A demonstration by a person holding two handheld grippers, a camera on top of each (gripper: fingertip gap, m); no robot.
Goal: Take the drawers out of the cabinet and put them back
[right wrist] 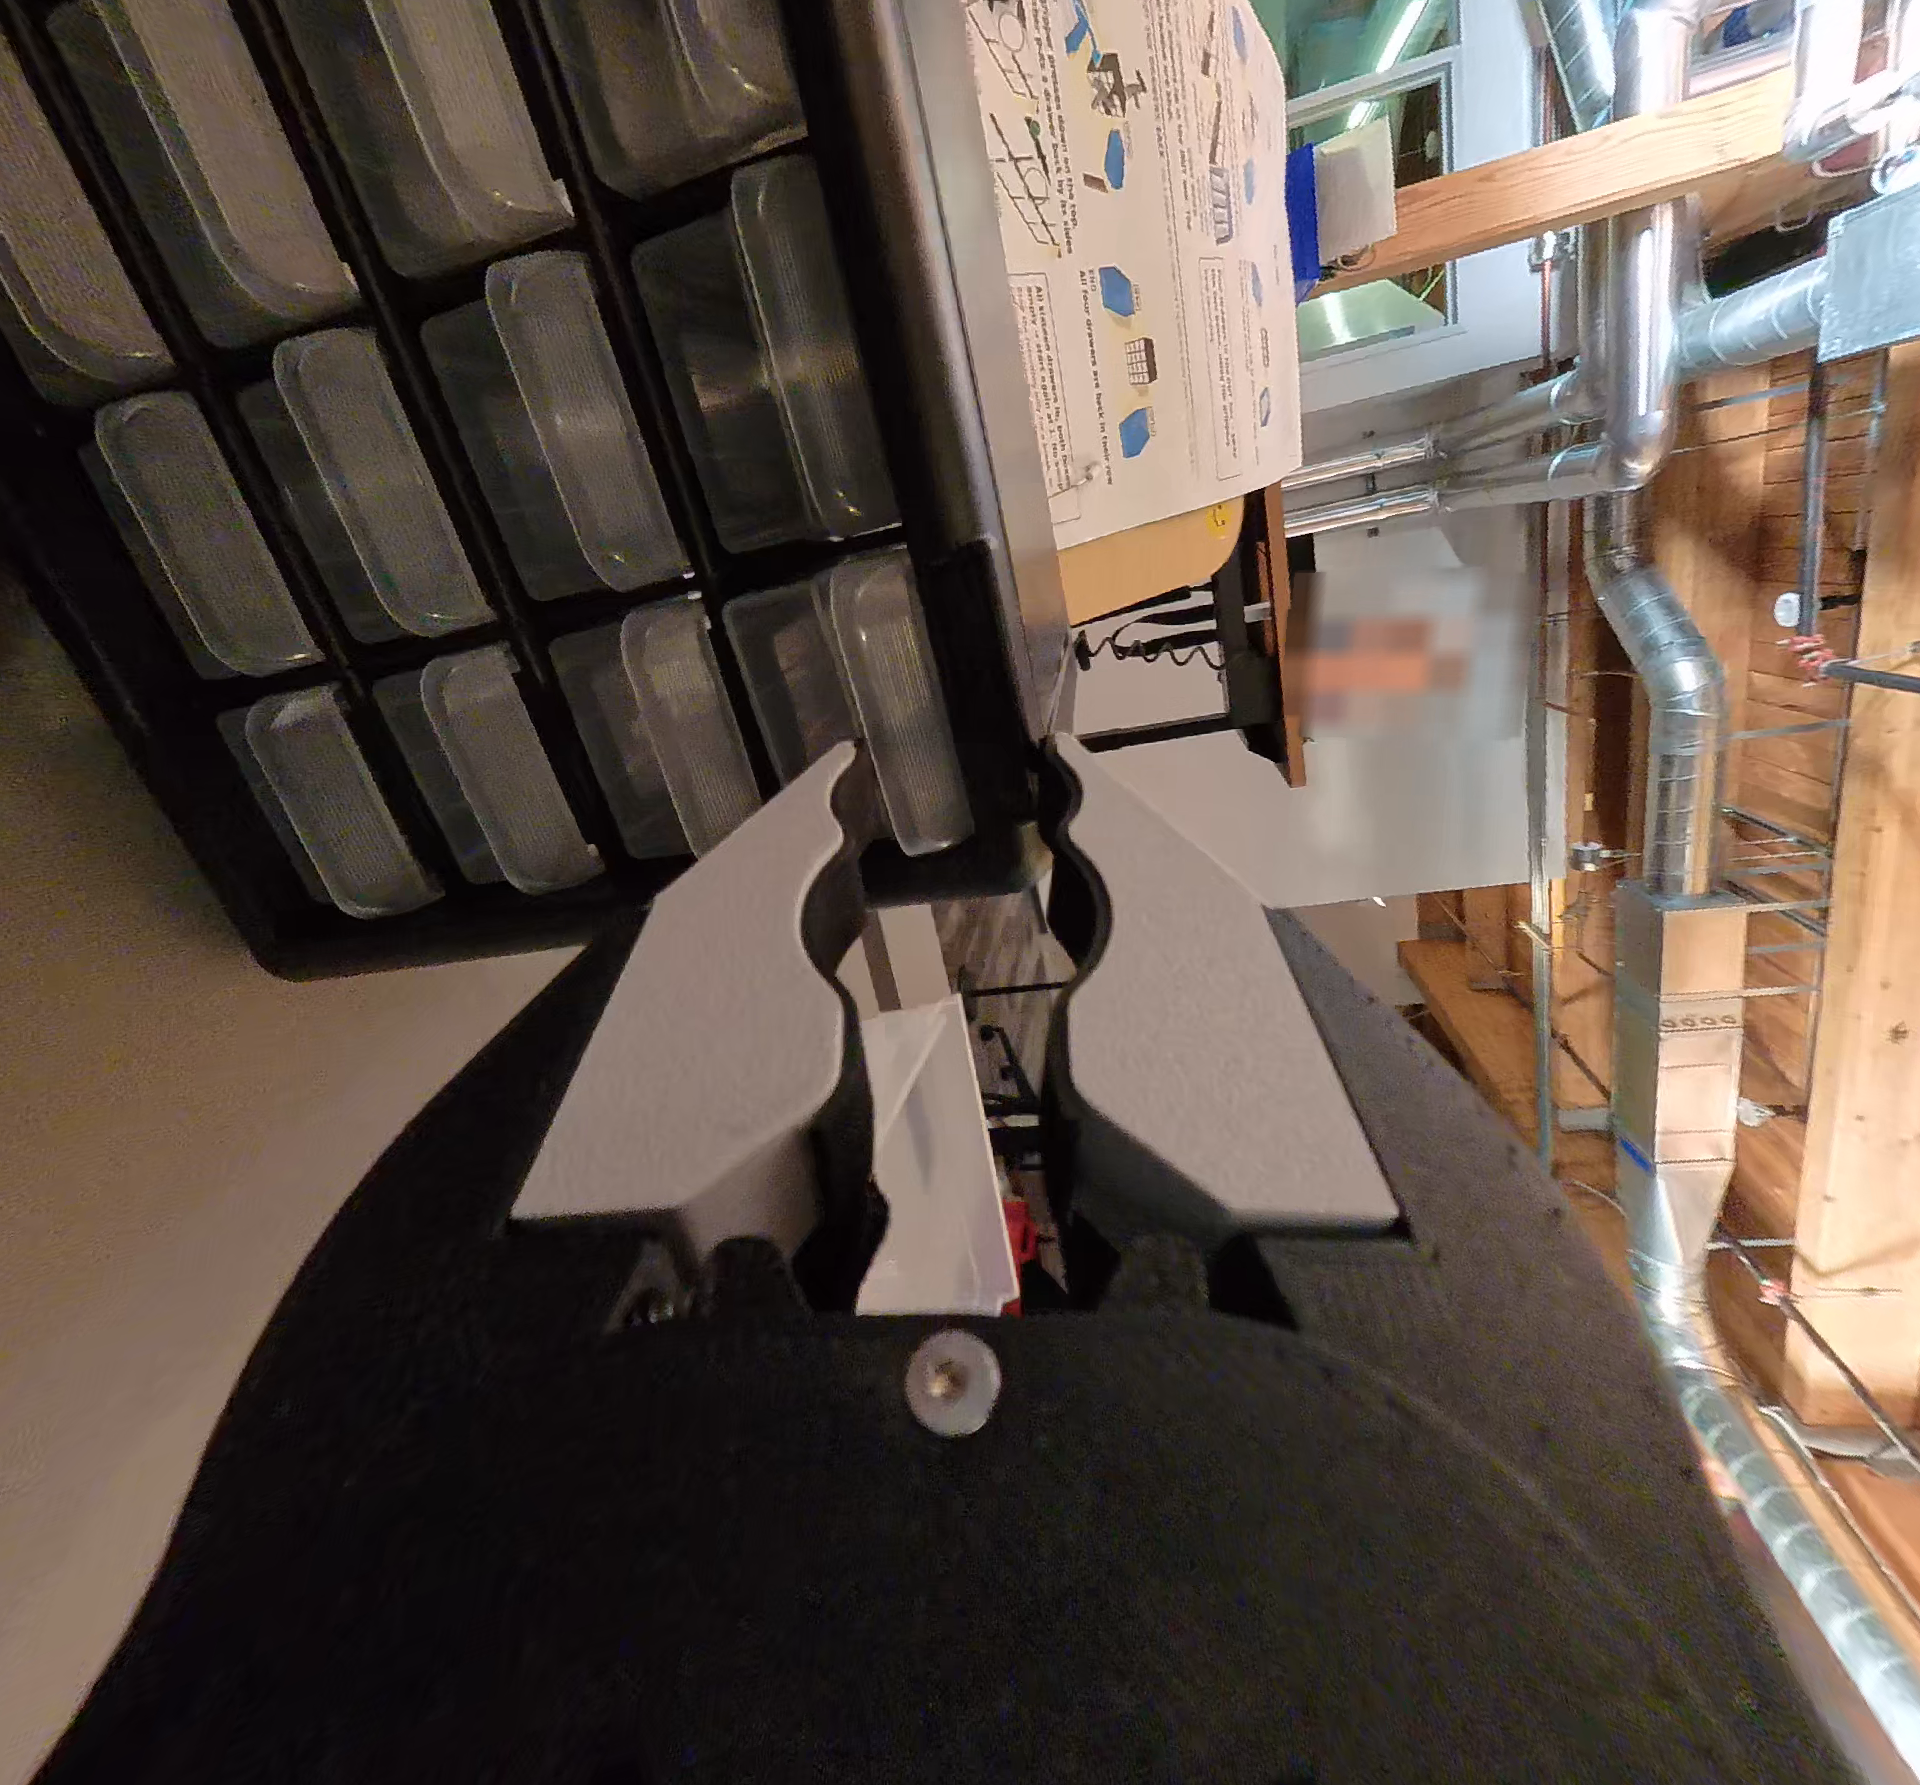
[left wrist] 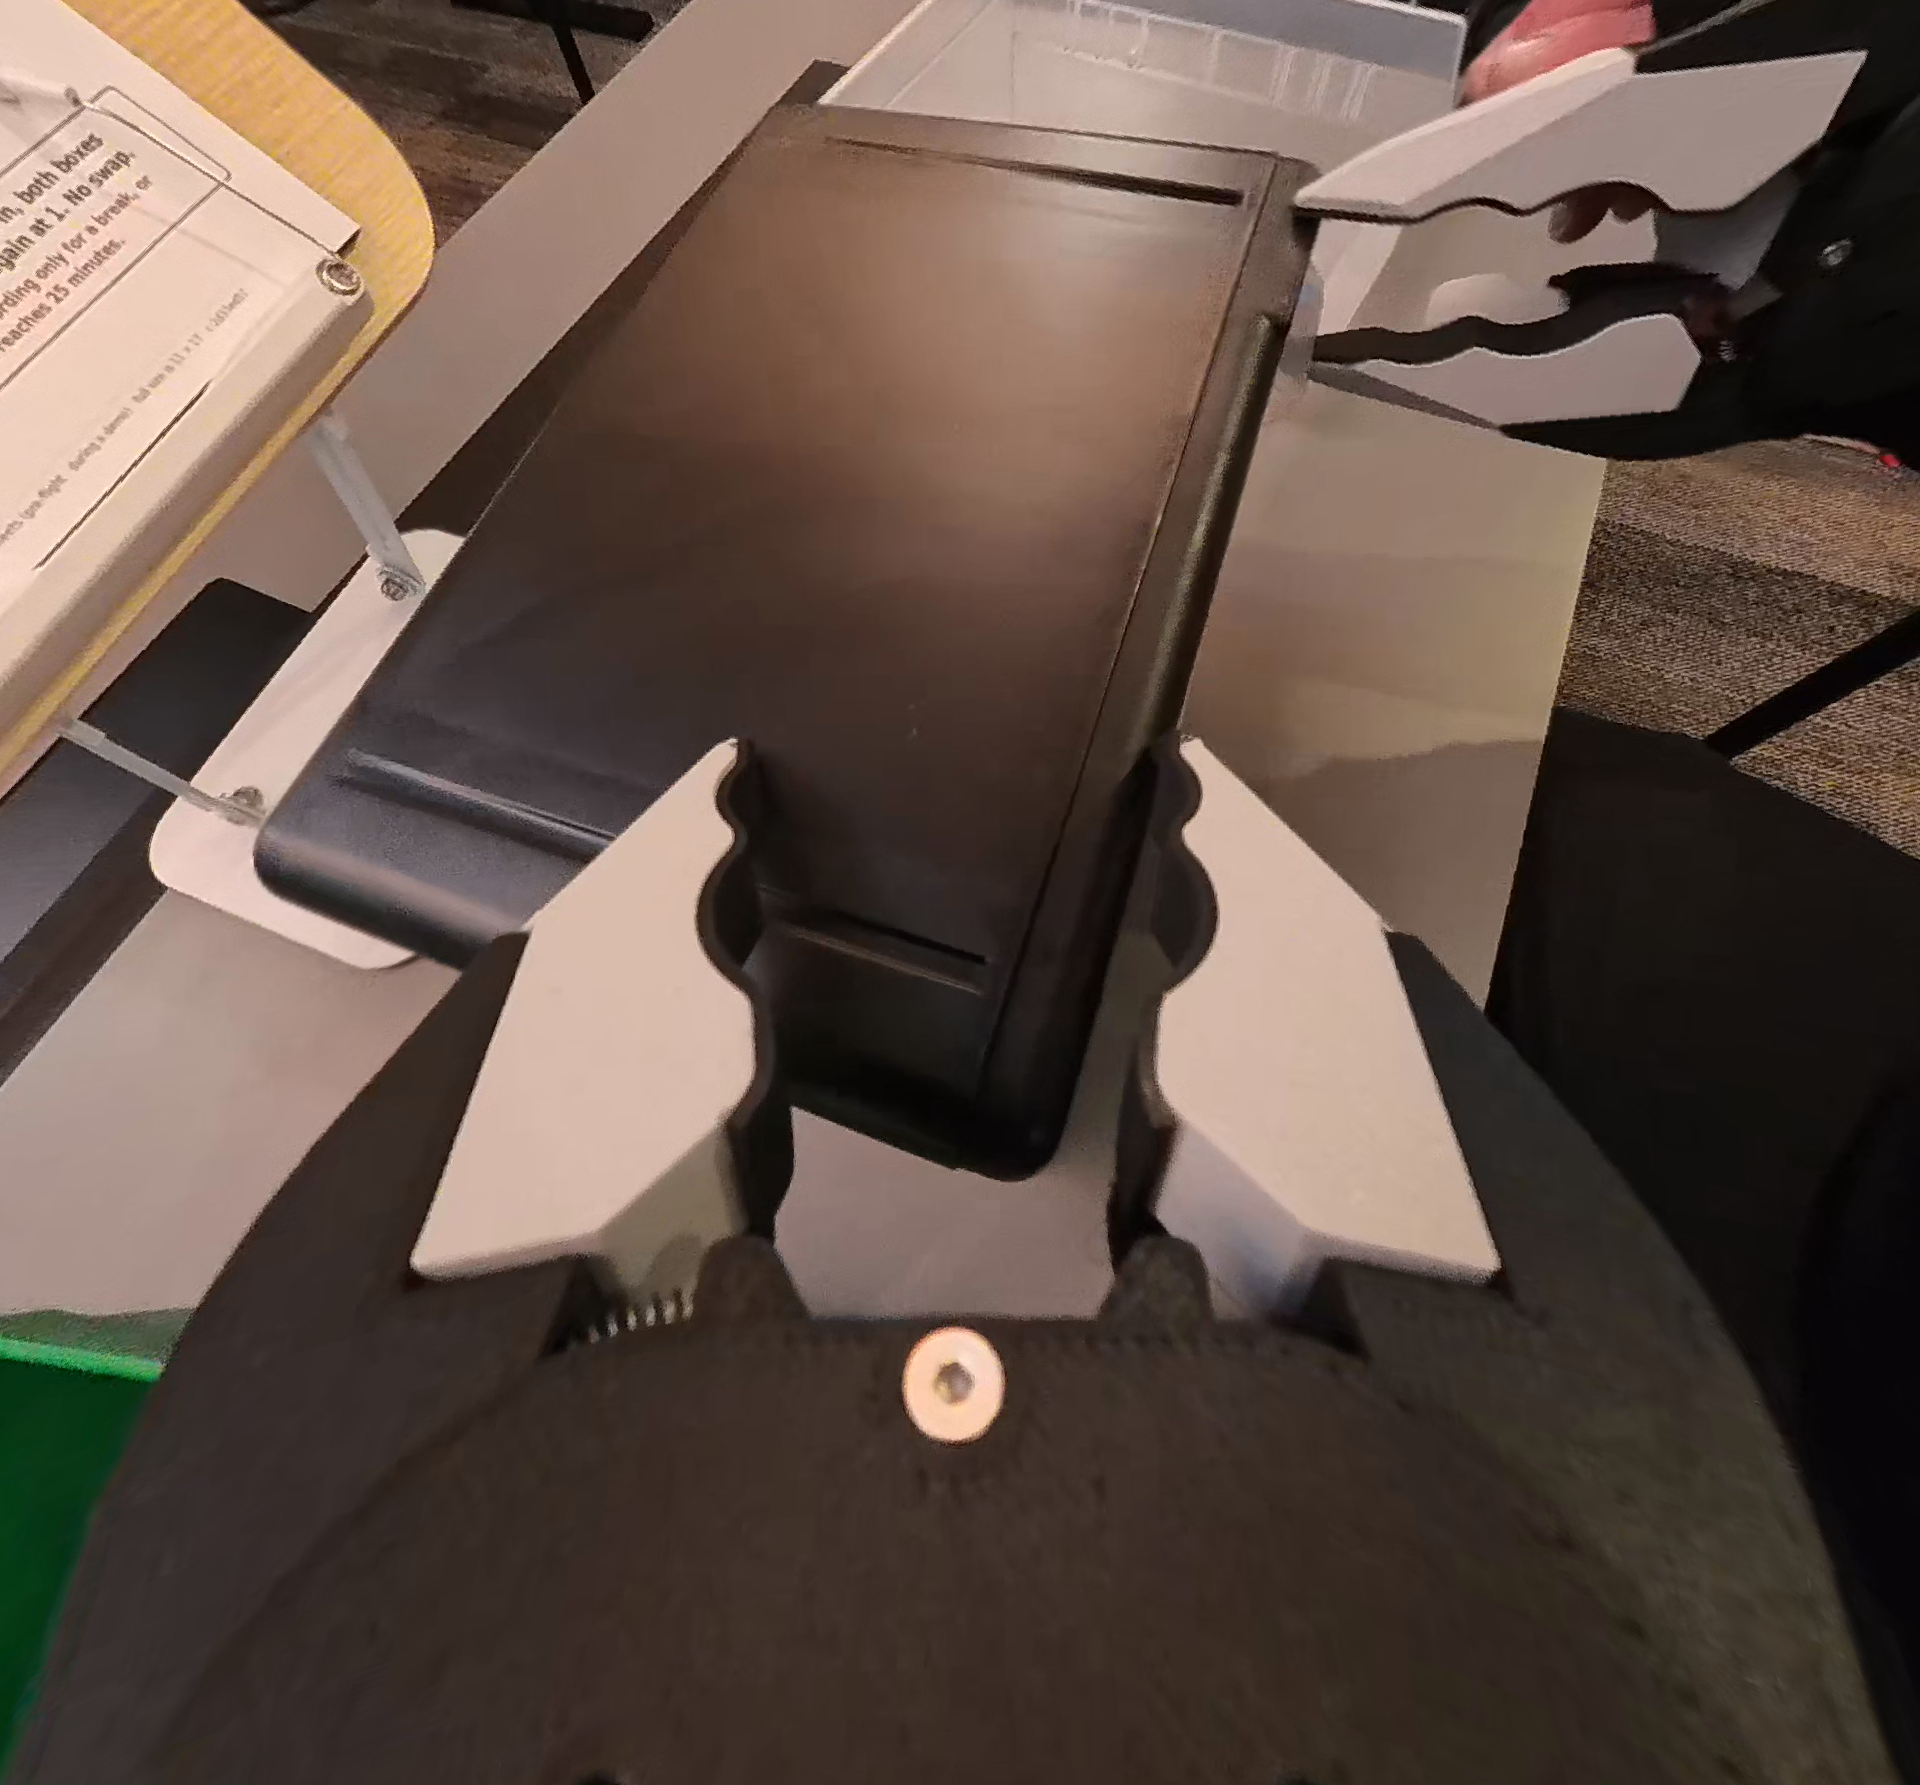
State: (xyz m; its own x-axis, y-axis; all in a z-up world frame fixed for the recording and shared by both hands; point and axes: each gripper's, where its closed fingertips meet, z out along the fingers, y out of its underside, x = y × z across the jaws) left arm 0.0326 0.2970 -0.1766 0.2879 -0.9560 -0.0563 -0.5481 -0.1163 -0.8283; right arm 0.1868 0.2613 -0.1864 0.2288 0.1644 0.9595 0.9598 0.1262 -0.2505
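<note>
A black cabinet (left wrist: 883, 488) lies long-ways ahead of me on a grey table (left wrist: 1403, 592). My left gripper (left wrist: 961, 748) is open over its near front corner, with one finger above the top panel and the other beside the front face. The right wrist view is rolled sideways and shows the cabinet front (right wrist: 966, 655) with several clear drawers, all seated. My right gripper (right wrist: 951, 748) is partly open at the front of the end drawer of the top row (right wrist: 894, 696). Its tips straddle that drawer's handle and the cabinet's top edge, and I cannot see contact. It also shows in the left wrist view (left wrist: 1309, 275).
A white tray (left wrist: 1143, 21) stands behind the cabinet's far end. An instruction sheet on a stand (left wrist: 156, 281) rests on a wooden table (left wrist: 343, 73) to the left. A person's hand (left wrist: 1579, 0) holds the right gripper. A green object (left wrist: 62, 1372) sits at the lower left.
</note>
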